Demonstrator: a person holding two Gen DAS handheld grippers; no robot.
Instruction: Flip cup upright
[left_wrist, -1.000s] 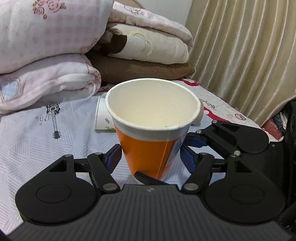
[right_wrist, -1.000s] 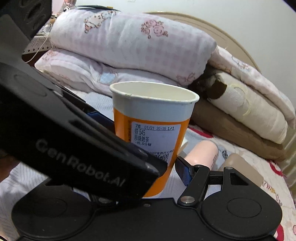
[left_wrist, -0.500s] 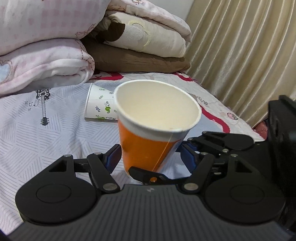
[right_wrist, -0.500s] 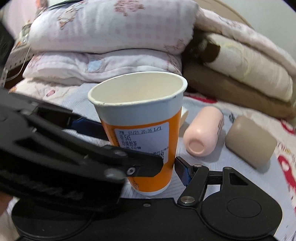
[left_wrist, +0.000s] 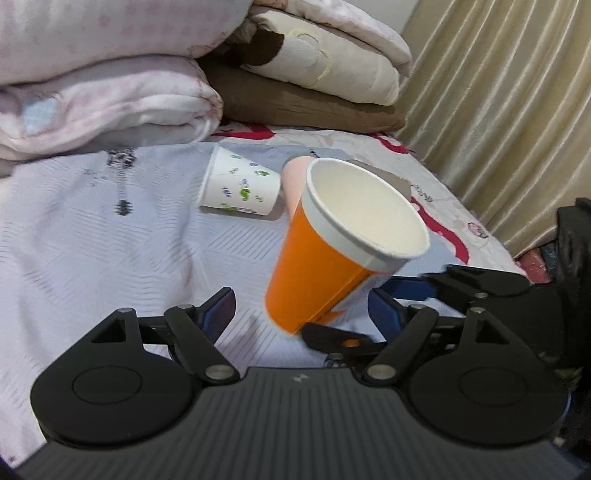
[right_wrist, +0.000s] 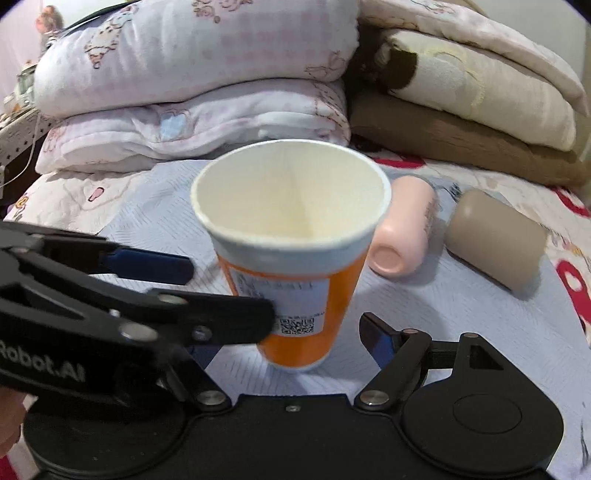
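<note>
An orange paper cup (left_wrist: 321, 266) with a white rim and a printed label stands mouth up on the bed, leaning right in the left wrist view; it also shows in the right wrist view (right_wrist: 295, 266). My left gripper (left_wrist: 301, 306) is open around its base, fingers apart from it. My right gripper (right_wrist: 284, 332) is open, with the cup between its fingers; the left gripper's arm hides its left finger. A white cup with green leaf print (left_wrist: 240, 188) lies on its side behind.
A pink cup (right_wrist: 402, 229) and a tan cup (right_wrist: 495, 236) lie on their sides to the right. Folded quilts (right_wrist: 203, 74) are stacked at the back. A beige curtain (left_wrist: 509, 110) hangs to the right. The bed sheet (left_wrist: 92, 240) is pale blue.
The left gripper has opened and let go of the orange cup, which now leans right in its view. Both cameras have drawn back and up, so more of the bed shows.
</note>
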